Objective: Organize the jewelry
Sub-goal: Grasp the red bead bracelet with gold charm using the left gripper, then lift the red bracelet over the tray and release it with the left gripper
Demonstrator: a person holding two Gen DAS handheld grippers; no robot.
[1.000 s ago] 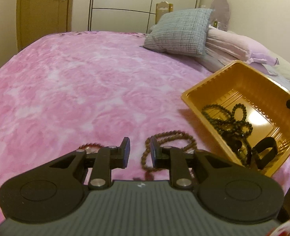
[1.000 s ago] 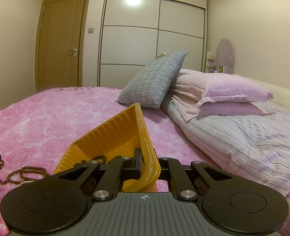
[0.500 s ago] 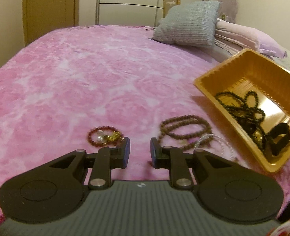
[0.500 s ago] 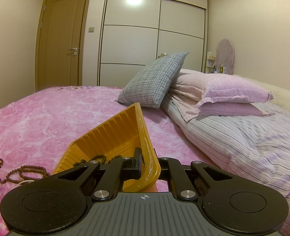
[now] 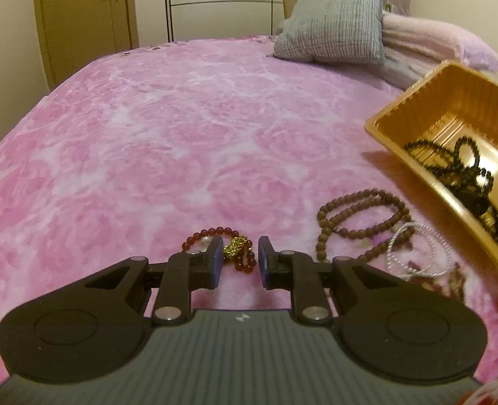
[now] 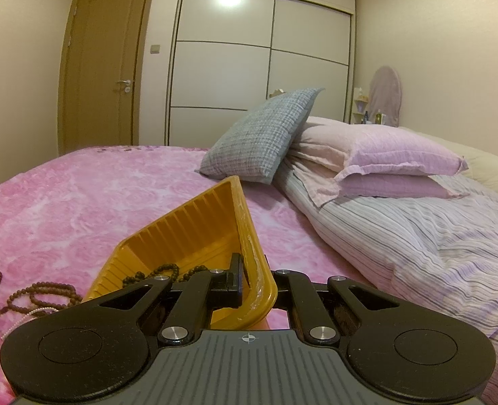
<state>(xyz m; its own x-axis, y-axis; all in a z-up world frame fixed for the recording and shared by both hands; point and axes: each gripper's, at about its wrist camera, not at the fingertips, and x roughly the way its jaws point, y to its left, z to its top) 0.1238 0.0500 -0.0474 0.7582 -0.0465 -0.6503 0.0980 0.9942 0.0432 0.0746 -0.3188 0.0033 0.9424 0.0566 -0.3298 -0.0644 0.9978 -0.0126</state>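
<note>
Blanket, lower centre-right: three loose pieces — one red bracelet [image 5: 227, 248], one brown strand [image 5: 360, 226], one white bangle [image 5: 417, 251]. One orange tray [image 5: 400, 141] holds black beads [image 5: 451, 162]. Left gripper [image 5: 237, 263] narrow, empty; right gripper [image 6: 257, 285] clamps tray rim.

Orange tray [image 5: 397, 135], pink rose-patterned bedspread [image 5: 181, 135]

The rim of a tilted yellow tray [image 6: 194, 233] holding dark beads [image 6: 154, 272] is clamped between the fingers [image 6: 235, 278] of the right gripper [image 6: 257, 285] on the pink bed [image 6: 97, 199], with a brown bead string [image 6: 43, 292] laid beside it toward the bed's left edge.
</note>
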